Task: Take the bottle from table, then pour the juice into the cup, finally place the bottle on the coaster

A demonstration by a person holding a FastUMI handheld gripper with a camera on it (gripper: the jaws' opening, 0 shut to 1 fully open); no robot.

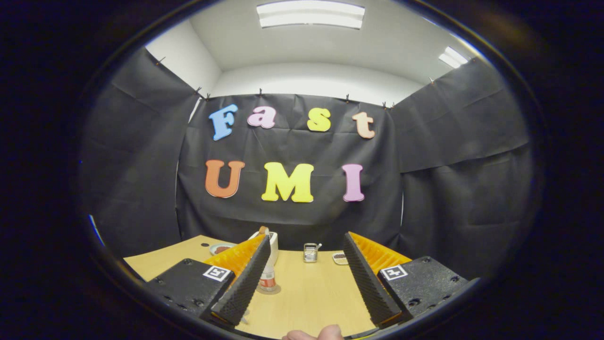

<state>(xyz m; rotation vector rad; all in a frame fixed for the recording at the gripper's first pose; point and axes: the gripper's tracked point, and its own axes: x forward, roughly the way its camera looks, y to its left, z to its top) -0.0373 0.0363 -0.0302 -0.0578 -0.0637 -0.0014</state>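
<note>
- The tongs [306,278] stand wide open above the counter [311,297], with nothing held between their two fingers; bare wooden top shows in the gap.
- The bottle [267,278] stands upright on the counter, just beside the inner face of the left finger [245,283] and partly hidden behind it (only its lower part with a red label and its small cap show clearly). I cannot tell whether finger and bottle touch.
- Under the bottle there is a round, flat brownish disc [276,290], which looks like the coaster; the bottle's foot sits on it.
- Right behind the bottle stands a white cup [272,243], upright, its rim peeking over the tip of the left finger.
- Farther back, beyond the fingers and about midway between them, sits a small shiny metal container [310,252] with something sticking out of its top.
- Near it, close to the tip of the right finger [365,278], lies a small shallow dish [339,258].
- Off to the left, beyond the left finger, there is a small round plate [221,248] with something dark on it.
- A fingertip [314,334] of the person holding the tool shows at the near edge of the counter, below the gap.
</note>
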